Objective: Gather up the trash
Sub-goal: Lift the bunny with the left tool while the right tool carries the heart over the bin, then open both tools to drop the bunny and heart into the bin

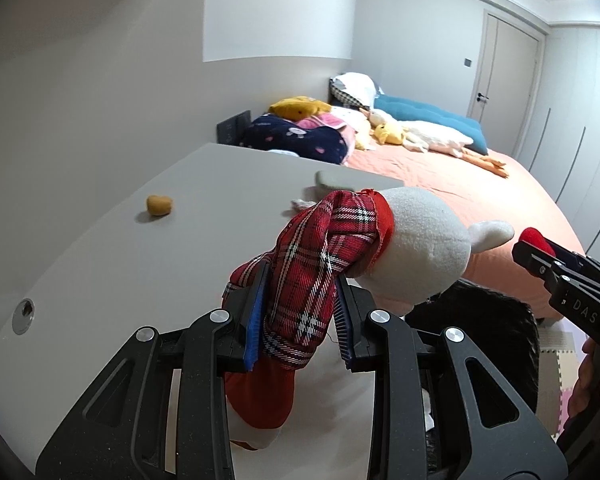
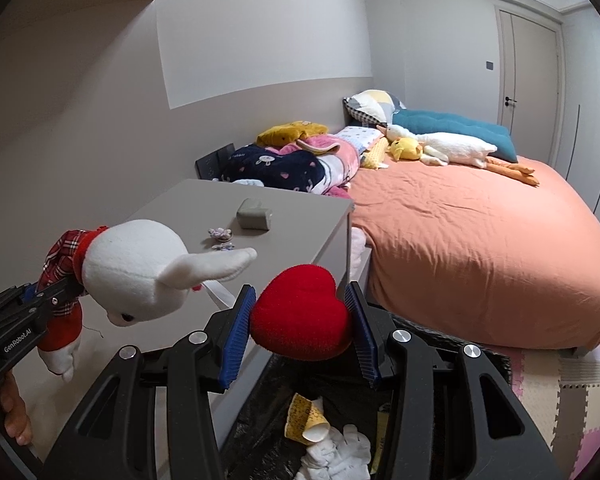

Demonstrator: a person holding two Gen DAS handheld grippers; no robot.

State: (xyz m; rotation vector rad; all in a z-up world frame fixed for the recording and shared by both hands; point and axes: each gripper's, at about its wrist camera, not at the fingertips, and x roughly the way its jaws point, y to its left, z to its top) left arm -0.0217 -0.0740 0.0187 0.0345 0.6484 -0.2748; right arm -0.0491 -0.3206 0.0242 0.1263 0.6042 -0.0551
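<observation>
Below the tabletop (image 2: 300, 216) edge, seemingly directly under the right tool (image 2: 302, 314) gripping a red plush heart (image 2: 300, 312), gapes the black-lined trash bin (image 2: 340, 412), while the left tool (image 1: 296, 320), clamping the plush rabbit (image 1: 420, 248), hangs farther off.

White plush rabbit (image 1: 416, 248) in a red plaid outfit is hanging head-down above the surface; red plush heart (image 2: 300, 312) is hovering over the black-lined bin (image 2: 260, 432) holding a crumpled yellow cup (image 2: 306, 420).

Plush rabbit (image 2: 134, 270), fuzzy heart (image 2: 300, 312)

Left gripper (image 1: 298, 320) clamps plush rabbit (image 1: 380, 248), apparently by its dress.
</observation>
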